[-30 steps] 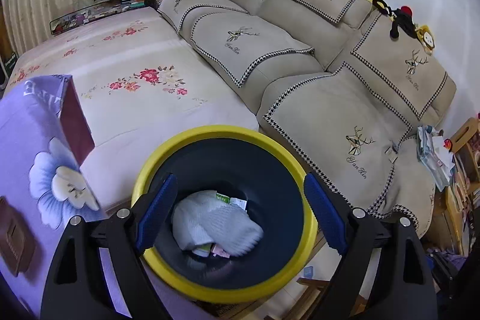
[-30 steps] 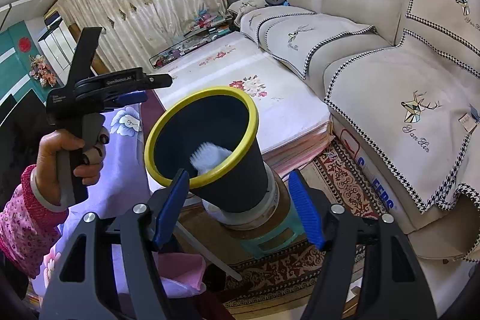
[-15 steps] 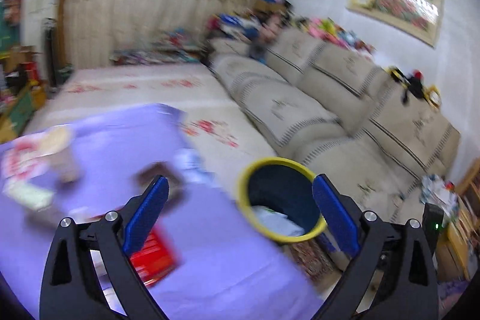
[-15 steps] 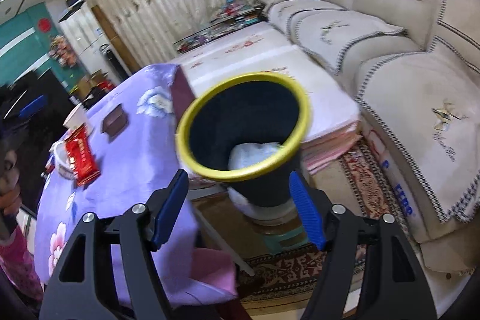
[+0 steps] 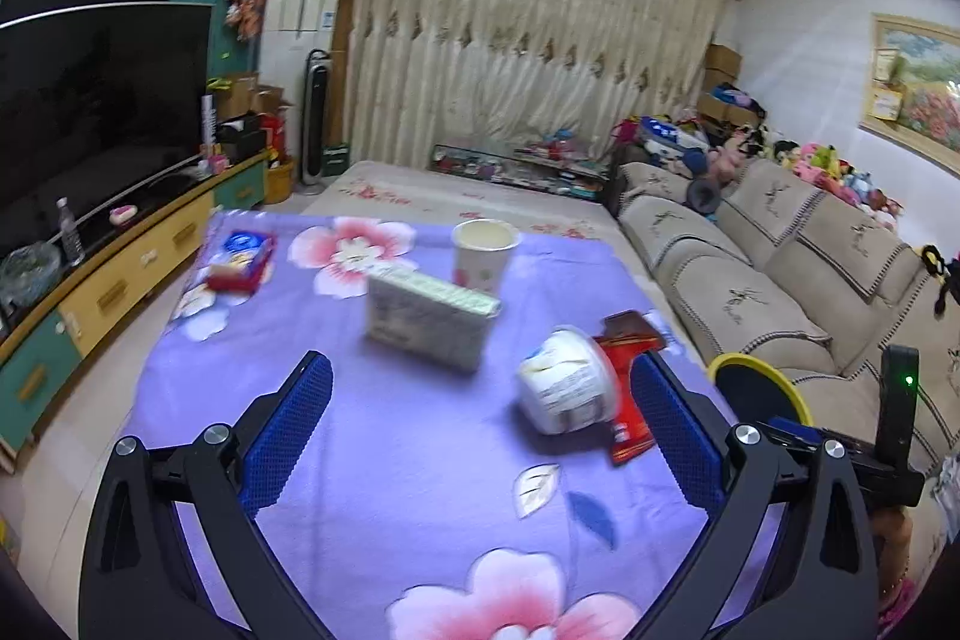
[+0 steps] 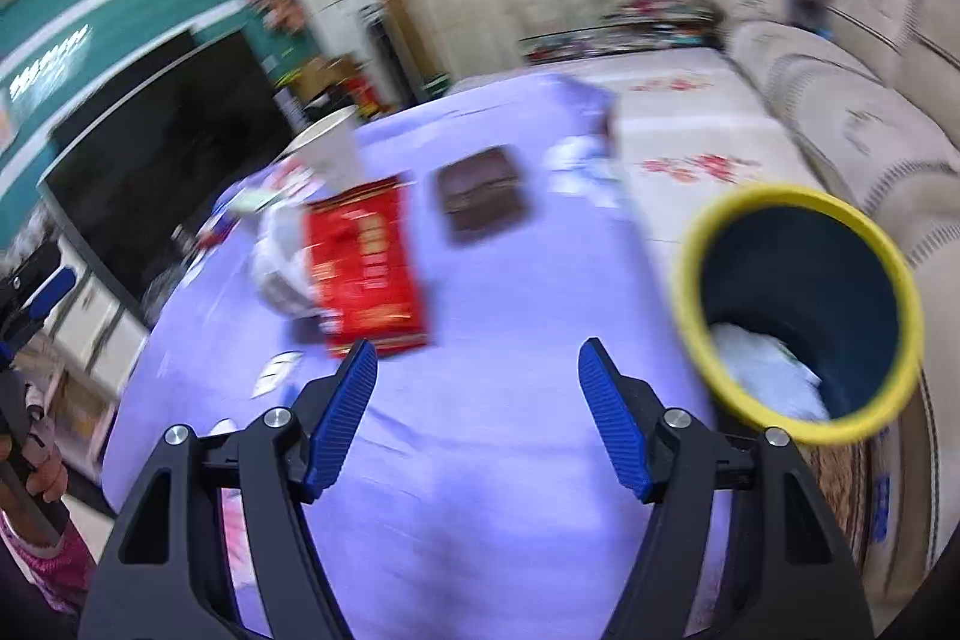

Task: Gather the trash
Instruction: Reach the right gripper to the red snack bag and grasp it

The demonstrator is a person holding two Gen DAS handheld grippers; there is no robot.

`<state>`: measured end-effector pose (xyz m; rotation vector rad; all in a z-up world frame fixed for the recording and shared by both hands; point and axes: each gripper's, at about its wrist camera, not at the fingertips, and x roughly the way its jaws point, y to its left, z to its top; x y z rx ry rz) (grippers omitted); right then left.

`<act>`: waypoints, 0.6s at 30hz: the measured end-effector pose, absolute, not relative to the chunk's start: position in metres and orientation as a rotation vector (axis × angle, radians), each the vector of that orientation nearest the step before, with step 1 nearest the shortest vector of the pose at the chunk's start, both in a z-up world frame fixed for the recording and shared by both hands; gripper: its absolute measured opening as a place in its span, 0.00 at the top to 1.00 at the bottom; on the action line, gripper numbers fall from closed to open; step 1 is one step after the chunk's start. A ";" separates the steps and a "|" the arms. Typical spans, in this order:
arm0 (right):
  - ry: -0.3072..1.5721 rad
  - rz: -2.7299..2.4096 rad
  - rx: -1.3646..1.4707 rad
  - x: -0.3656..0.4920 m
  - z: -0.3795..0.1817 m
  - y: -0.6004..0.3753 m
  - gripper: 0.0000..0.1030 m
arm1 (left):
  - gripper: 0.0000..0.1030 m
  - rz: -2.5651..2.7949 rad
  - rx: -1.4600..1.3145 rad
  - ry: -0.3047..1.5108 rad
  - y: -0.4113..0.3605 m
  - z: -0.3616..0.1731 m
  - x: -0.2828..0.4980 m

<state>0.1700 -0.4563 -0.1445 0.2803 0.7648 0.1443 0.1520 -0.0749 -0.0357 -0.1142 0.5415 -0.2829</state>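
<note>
Left tool [image 5: 480,424] hangs over the bench [image 5: 420,490], jaws spread wide, gripping nothing. Just past it on the purple cloth lie a white tub [image 5: 567,388] on its side, touching a red packet [image 5: 627,400], and a pale box [image 5: 429,319]. Farther back stands a cup [image 5: 485,253], with a blue packet [image 5: 240,256] at the far left corner. Right tool [image 6: 477,418] is also spread and empty, the brown wallet [image 6: 483,196] beyond it. The bin [image 6: 798,316], yellow-rimmed, stands beside the bench, holding white trash [image 6: 762,370].
</note>
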 end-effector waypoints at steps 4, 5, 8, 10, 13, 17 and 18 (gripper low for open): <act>0.799 0.214 0.155 0.203 -0.153 -0.410 0.24 | 0.05 -0.272 -0.123 0.539 -0.062 -0.042 0.150; 0.807 0.220 0.138 0.208 -0.155 -0.406 0.22 | 0.05 -0.273 -0.124 0.542 -0.063 -0.044 0.152; 0.831 0.212 0.095 0.231 -0.162 -0.392 0.16 | 0.05 -0.277 -0.122 0.557 -0.064 -0.053 0.156; 0.855 0.224 0.075 0.243 -0.167 -0.385 0.14 | 0.05 -0.285 -0.123 0.569 -0.068 -0.056 0.158; 0.895 0.202 0.035 0.258 -0.178 -0.377 0.13 | 0.05 -0.298 -0.126 0.587 -0.074 -0.063 0.163; 0.926 0.199 0.040 0.266 -0.187 -0.379 0.13 | 0.05 -0.313 -0.127 0.607 -0.081 -0.070 0.170; 0.933 0.198 0.037 0.267 -0.188 -0.379 0.15 | 0.05 -0.316 -0.127 0.615 -0.082 -0.073 0.172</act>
